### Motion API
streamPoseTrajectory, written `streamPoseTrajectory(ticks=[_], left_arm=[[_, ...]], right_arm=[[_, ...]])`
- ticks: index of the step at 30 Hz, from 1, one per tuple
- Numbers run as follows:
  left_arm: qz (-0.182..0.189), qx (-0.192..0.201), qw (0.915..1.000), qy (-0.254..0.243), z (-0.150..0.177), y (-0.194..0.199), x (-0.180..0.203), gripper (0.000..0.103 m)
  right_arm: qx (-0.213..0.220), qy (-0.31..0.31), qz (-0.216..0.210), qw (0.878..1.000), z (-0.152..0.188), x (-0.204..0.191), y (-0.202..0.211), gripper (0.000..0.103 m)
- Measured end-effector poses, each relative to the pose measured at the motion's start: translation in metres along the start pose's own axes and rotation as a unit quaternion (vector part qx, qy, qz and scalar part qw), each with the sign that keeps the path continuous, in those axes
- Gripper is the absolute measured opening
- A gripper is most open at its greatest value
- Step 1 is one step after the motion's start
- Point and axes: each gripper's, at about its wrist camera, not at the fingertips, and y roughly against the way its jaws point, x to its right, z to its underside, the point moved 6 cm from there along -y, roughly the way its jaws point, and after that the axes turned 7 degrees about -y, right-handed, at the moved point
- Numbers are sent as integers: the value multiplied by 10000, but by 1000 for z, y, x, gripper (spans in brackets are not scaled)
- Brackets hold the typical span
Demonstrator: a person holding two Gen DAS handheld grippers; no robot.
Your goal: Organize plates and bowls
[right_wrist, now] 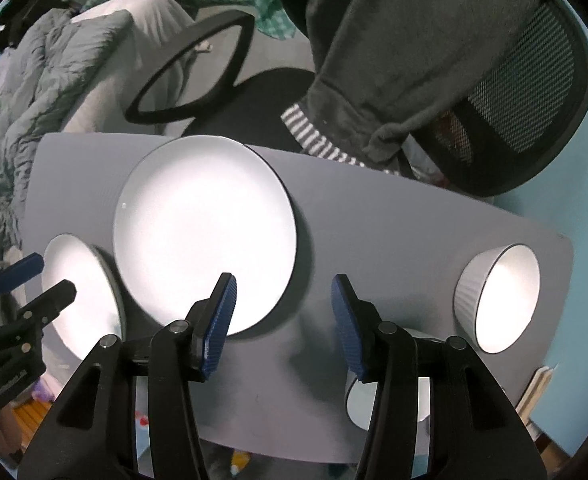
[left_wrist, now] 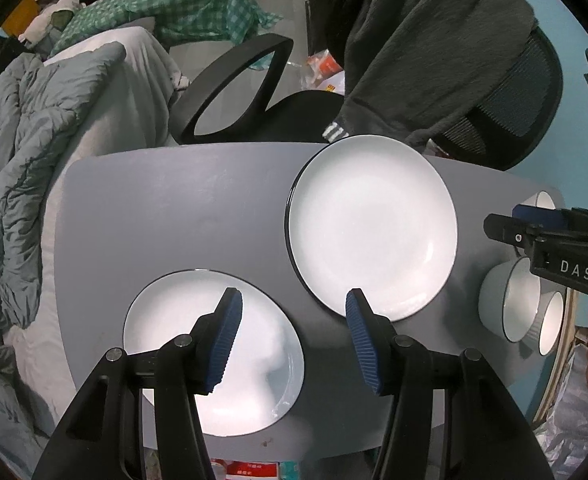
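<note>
We see two white plates with dark rims lying flat on a grey table (left_wrist: pixel 165 200). The larger plate (left_wrist: pixel 372 226) sits toward the far side, close to the table's far edge; the smaller plate (left_wrist: pixel 213 354) lies nearer to us and to the left, apart from the larger one with a strip of bare tabletop between them. At the table's right end stand white bowls with dark rims: in the left camera one bowl (left_wrist: pixel 510 300) stands just beside a ribbed bowl (left_wrist: pixel 550 322), and a third shows only as a sliver behind the other tool. In the right camera a ribbed bowl (right_wrist: pixel 498 298) stands alone near the right edge, and another bowl (right_wrist: pixel 358 404) is mostly hidden behind the right finger.

Our left gripper (left_wrist: pixel 289 344) hangs above the table with its blue pads spread and nothing between them; its left pad lies over the smaller plate and its right pad over the near rim of the larger plate, touching neither. Our right gripper (right_wrist: pixel 281 328) is likewise released and empty, its left pad over the near edge of the larger plate, its right pad over bare table.

Beyond the table stands a black office chair (left_wrist: pixel 253 92) with a dark fleece garment (left_wrist: pixel 434 40) draped over its back, and a grey quilt (left_wrist: pixel 25 152) lies to the left.
</note>
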Motion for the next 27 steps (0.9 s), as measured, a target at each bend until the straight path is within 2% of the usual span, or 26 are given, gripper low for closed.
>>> streamPoseTrajectory(ticks=[12, 19, 27], left_arm=[[117, 231, 9997, 44, 19, 36, -2, 55], [52, 401, 9989, 223, 32, 51, -13, 56], [232, 484, 9972, 524, 53, 64, -26, 56]], right_arm=[[322, 535, 51, 9980, 12, -25, 35, 48], [519, 734, 76, 9959, 18, -37, 54, 52], [594, 866, -11, 9945, 29, -50, 64, 53]])
